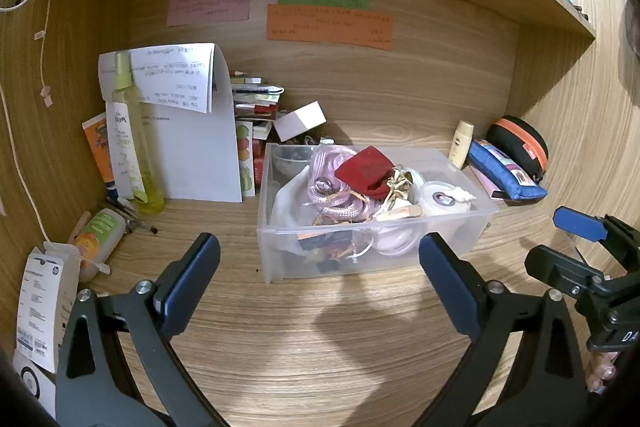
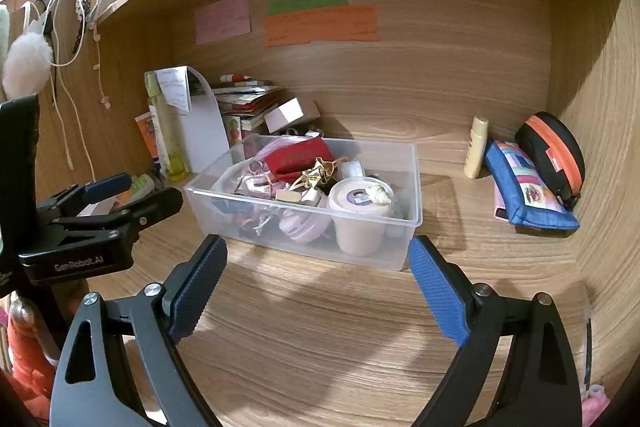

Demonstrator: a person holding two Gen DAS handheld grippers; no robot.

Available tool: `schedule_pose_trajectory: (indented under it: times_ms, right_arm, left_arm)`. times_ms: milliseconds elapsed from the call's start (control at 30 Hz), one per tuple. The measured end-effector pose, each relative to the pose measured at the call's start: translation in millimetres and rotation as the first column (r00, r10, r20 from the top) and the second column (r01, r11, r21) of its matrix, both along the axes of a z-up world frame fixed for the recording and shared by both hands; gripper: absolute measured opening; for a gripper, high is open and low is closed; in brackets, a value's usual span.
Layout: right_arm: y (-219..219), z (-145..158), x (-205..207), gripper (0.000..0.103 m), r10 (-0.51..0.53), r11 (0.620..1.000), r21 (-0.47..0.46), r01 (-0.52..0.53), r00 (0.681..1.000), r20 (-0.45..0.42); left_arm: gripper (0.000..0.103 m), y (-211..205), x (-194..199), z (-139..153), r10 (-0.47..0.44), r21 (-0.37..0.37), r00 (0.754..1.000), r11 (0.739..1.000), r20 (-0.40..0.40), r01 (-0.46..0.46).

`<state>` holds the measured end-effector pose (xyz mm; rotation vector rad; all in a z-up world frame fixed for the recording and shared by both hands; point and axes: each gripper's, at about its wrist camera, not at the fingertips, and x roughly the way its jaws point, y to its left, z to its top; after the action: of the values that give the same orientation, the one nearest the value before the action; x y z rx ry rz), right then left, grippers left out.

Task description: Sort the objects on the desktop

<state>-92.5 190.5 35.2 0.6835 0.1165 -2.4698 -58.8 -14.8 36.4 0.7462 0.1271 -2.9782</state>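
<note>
A clear plastic bin (image 1: 276,227) (image 2: 414,187) stands mid-desk, filled with several small items: a red pouch (image 1: 366,171) (image 2: 296,157), a pink cord (image 1: 340,203), a gold ribbon (image 2: 320,173) and a white lidded cup (image 2: 360,211). My left gripper (image 1: 320,267) is open just in front of the bin, nothing between its fingers. My right gripper (image 2: 318,275) is also open before the bin and holds nothing. It appears at the right edge of the left wrist view as the right gripper (image 1: 580,239). The left gripper (image 2: 112,199) shows at the left of the right wrist view.
A yellow-green spray bottle (image 1: 128,131), papers (image 1: 192,147) and stacked books (image 1: 256,99) stand at the back left. A small cream bottle (image 2: 476,147), a blue pouch (image 2: 528,187) and a black-and-orange case (image 2: 552,155) sit at the back right. An orange-label bottle (image 1: 96,239) lies at left.
</note>
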Motion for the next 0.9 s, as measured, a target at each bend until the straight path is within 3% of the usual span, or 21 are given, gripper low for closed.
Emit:
schedule_pose_trajectory:
  times_ms: [900]
  right_arm:
    - [-6.0, 1.8, 5.2, 0.092, 0.02, 1.0, 0.007, -0.02, 1.0, -0.01]
  left_arm:
    - [0.101, 1.3, -0.1, -1.8, -0.033, 0.008, 0.999, 0.999, 0.009, 0.033]
